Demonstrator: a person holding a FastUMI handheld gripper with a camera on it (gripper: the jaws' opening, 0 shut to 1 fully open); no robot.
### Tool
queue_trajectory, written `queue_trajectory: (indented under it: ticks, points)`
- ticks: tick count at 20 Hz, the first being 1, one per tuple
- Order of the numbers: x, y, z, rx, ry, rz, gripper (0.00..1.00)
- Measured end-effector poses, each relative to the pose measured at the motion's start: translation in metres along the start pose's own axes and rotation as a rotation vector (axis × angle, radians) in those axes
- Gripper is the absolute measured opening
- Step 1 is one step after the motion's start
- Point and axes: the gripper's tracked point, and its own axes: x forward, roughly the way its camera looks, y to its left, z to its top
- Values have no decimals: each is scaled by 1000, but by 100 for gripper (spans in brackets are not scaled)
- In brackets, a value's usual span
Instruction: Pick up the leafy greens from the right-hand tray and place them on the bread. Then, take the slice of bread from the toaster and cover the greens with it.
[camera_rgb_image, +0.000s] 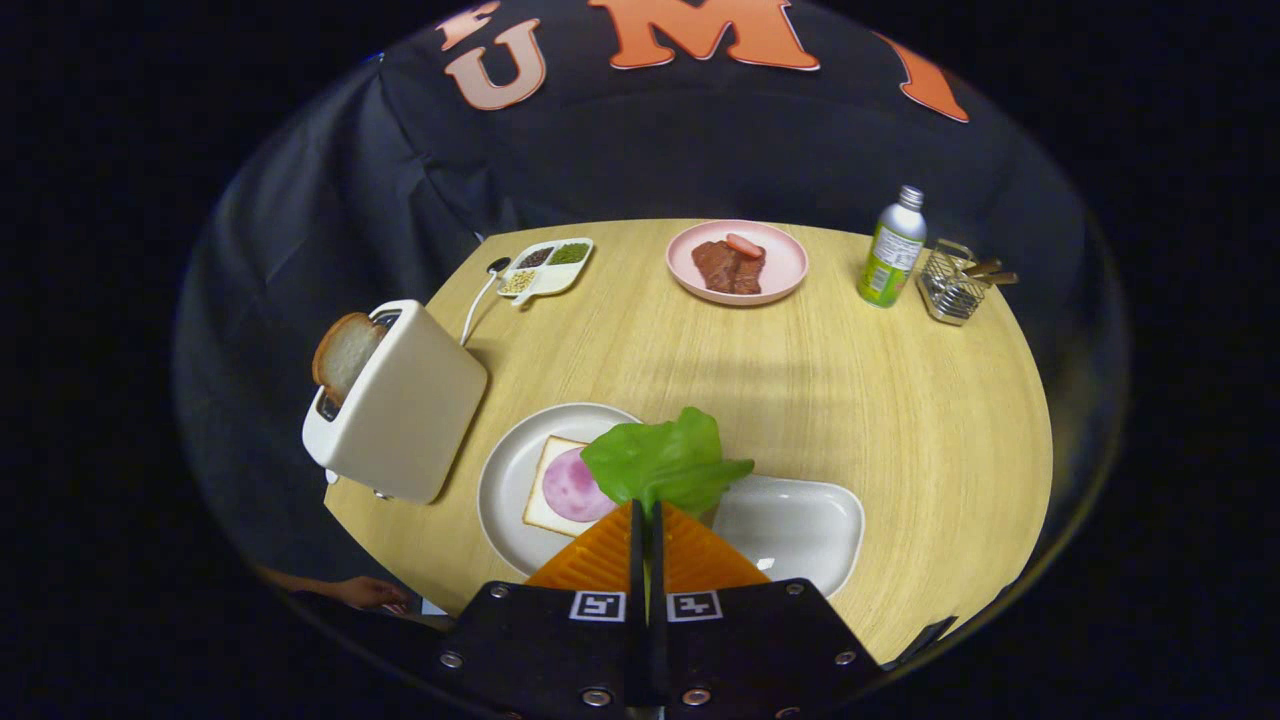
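Jaws (646, 512) pinched on one greens leaf (664, 462) at lower center, above one bread (560, 487); one toast (343, 356) at left.

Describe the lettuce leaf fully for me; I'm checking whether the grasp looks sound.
The lettuce leaf is bright green and glossy, looking like a plastic prop, with a ruffled edge and a pale midrib. Its stem end is pinched between the gripper's orange fingers, which are shut on it, and the blade fans out just ahead of the fingertips. It hangs in the air, overlapping the right edge of the round plate that holds the bread slice, with the white tray beside it.
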Motion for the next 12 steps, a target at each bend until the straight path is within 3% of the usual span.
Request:
queue_trajectory:
  ticks: [6, 12]
  points:
    - [28, 50, -2, -61, 54, 83, 1]
    - [62, 66, -15, -84, 140, 113, 1]
